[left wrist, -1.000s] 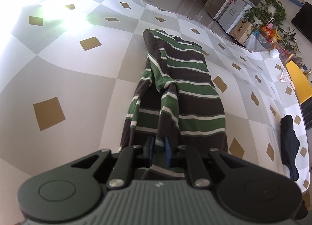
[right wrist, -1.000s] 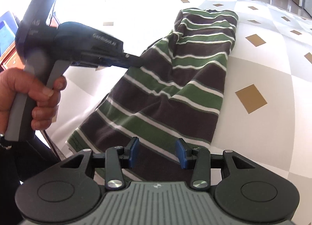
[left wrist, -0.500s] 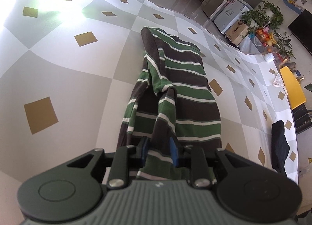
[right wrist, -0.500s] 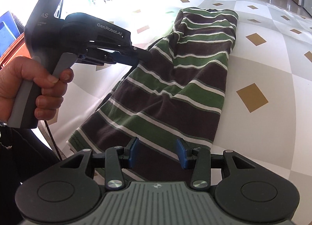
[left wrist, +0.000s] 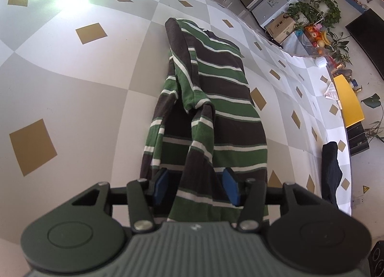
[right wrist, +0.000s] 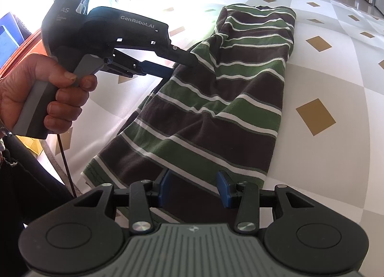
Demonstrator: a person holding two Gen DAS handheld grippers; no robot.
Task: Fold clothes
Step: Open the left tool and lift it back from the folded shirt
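Observation:
A green, brown and white striped shirt (left wrist: 223, 113) lies lengthwise on the checked tablecloth (left wrist: 72, 89), one sleeve (left wrist: 199, 137) folded over its body. My left gripper (left wrist: 195, 187) has its jaws opening; the sleeve runs between the blue pads (left wrist: 160, 187) without being pressed. In the right wrist view the left gripper (right wrist: 182, 65), held by a hand (right wrist: 43, 94), points at the shirt's (right wrist: 216, 113) left edge. My right gripper (right wrist: 194, 189) hovers open over the near hem with flat cloth below its fingers.
A dark garment (left wrist: 332, 169) lies near the table's right edge. Beyond that edge are a yellow board (left wrist: 348, 99), potted plants (left wrist: 314, 10) and cabinets. A cable (right wrist: 64, 164) hangs from the left gripper's handle at the near table edge.
The left gripper's jaws went from shut on the sleeve to spread apart, letting it go. It also shifted forward and lower along the shirt. The right gripper has not moved.

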